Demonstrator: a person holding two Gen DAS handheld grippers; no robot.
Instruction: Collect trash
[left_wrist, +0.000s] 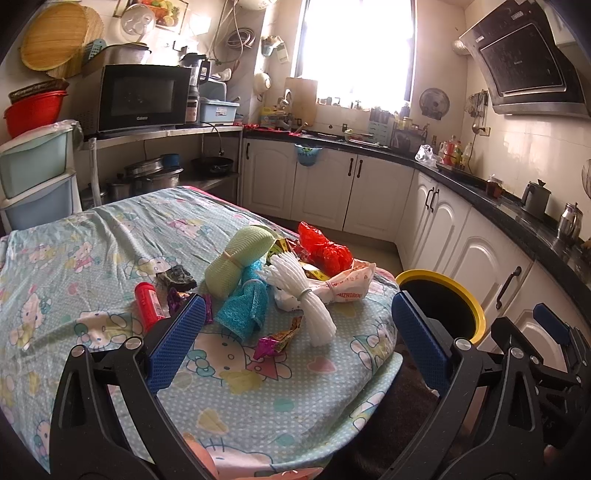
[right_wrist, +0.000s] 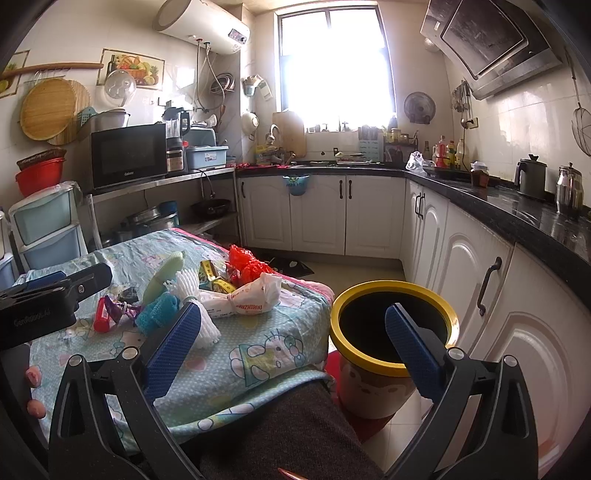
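Trash lies piled on a table under a cartoon-print cloth (left_wrist: 92, 258): a white foam net bundle (left_wrist: 306, 295), a green foam net (left_wrist: 236, 258), a blue foam net (left_wrist: 243, 306), a red plastic bag (left_wrist: 325, 247), a white printed bag (left_wrist: 351, 284), a red tube (left_wrist: 147, 306) and foil candy wrappers (left_wrist: 277, 339). My left gripper (left_wrist: 299, 343) is open, hovering just short of the pile with nothing in it. My right gripper (right_wrist: 293, 343) is open too, empty, spanning the table's corner and the yellow-rimmed bin (right_wrist: 391, 332) on the floor to the right.
White cabinets (right_wrist: 373, 214) under a dark countertop (right_wrist: 517, 214) run along the back and right. A shelf with a microwave (right_wrist: 129, 155) and plastic drawers (right_wrist: 48, 229) stand at the left. A person's dark-trousered leg (right_wrist: 288, 435) sits between table and bin.
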